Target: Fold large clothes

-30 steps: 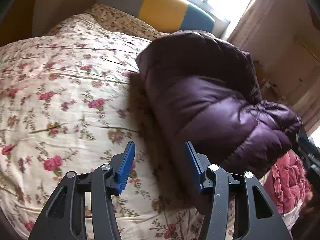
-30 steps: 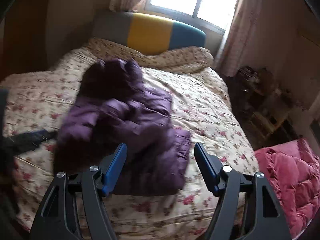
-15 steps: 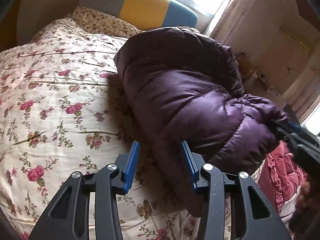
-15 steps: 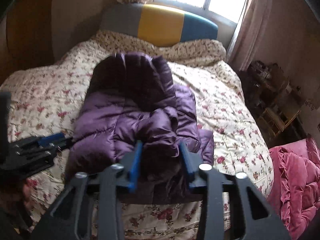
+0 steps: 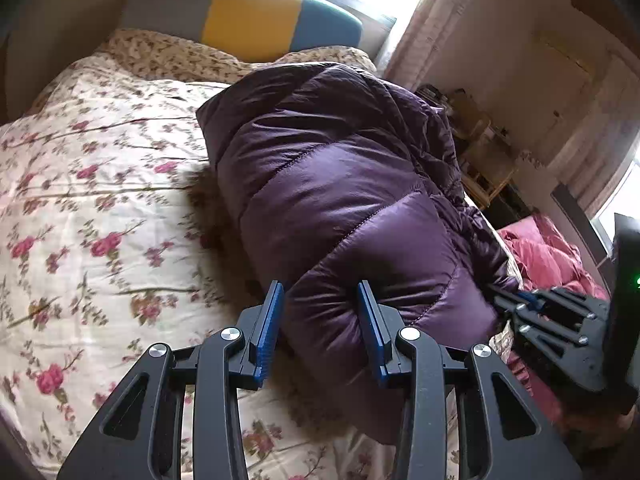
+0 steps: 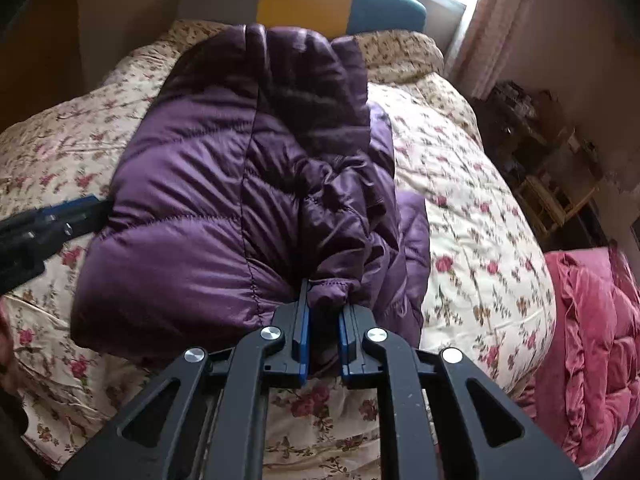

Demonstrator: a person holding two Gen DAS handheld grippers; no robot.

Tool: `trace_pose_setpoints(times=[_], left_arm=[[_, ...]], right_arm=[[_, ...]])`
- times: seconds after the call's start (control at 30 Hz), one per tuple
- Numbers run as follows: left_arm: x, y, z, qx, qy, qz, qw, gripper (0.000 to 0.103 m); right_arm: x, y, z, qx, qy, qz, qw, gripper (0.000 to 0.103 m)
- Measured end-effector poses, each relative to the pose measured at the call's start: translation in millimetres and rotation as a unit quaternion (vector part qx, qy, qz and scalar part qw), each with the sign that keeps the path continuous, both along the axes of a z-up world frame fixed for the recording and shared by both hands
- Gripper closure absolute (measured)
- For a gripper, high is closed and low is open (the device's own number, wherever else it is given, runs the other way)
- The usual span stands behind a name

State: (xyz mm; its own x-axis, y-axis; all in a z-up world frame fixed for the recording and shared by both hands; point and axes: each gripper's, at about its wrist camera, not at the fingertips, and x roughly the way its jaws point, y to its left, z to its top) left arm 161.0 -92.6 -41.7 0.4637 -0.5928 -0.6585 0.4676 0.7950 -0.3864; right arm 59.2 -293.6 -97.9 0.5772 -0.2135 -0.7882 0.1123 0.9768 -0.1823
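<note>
A purple puffer jacket [image 5: 344, 200] lies folded in a thick bundle on the floral bedspread [image 5: 100, 208]; it also fills the right wrist view [image 6: 208, 208]. My left gripper [image 5: 320, 300] is open, its blue pads on either side of the bundle's near left corner. My right gripper [image 6: 324, 300] is shut on a bunched fold of the jacket at the bundle's near edge. The left gripper also shows at the left edge of the right wrist view [image 6: 60, 216], and the right gripper at the right of the left wrist view [image 5: 552, 320].
A grey, yellow and teal headboard [image 6: 304, 4] stands at the far end under a window. A red quilt [image 6: 592, 344] lies beside the bed on the right. Cluttered wooden shelves [image 6: 548, 184] stand by the right wall.
Both grippers have moved in toward the jacket's near edge. The right jaws went from wide open to shut on a fold. The left jaws narrowed around the corner.
</note>
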Motion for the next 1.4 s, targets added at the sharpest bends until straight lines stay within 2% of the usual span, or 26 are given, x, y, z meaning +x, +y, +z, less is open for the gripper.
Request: trace_pose_setpoints(times=[0.33,0.53,0.73,0.87,1.03,1.1,1.4], left_arm=[[5,-40,-1,0.043,-0.028,-0.057,0.997,0.065],[13,-68,-15,0.067,-0.033,-0.082,0.9938,0.065],[17,-69,-17,0.066,-0.028,-0.087,0.9936,0.065],[17,-67,-15,0.066,-0.028,-0.088,0.9935,0.065],[17,-67,-11,0.068,-0.034,-0.089,0.9932,0.065],[17,-67,-10,0.067,-0.034,-0.089,0.9932,0.065],[14,-67,-4,0.068,-0.043,-0.088,0.9929,0.065]], right_arm=[[6,-19,-35,0.016,0.016,-0.03,0.999,0.094],[7,-27,-51,0.023,0.006,-0.042,0.999,0.095],[5,-28,-39,0.032,0.01,-0.05,0.998,0.093],[2,-24,-27,0.019,0.006,-0.054,0.998,0.091],[-6,-18,-12,0.007,-0.003,-0.056,0.998,0.081],[-7,-16,-5,0.002,-0.008,-0.058,0.998,0.072],[-8,-13,17,0.0,-0.029,-0.064,0.998,0.071]])
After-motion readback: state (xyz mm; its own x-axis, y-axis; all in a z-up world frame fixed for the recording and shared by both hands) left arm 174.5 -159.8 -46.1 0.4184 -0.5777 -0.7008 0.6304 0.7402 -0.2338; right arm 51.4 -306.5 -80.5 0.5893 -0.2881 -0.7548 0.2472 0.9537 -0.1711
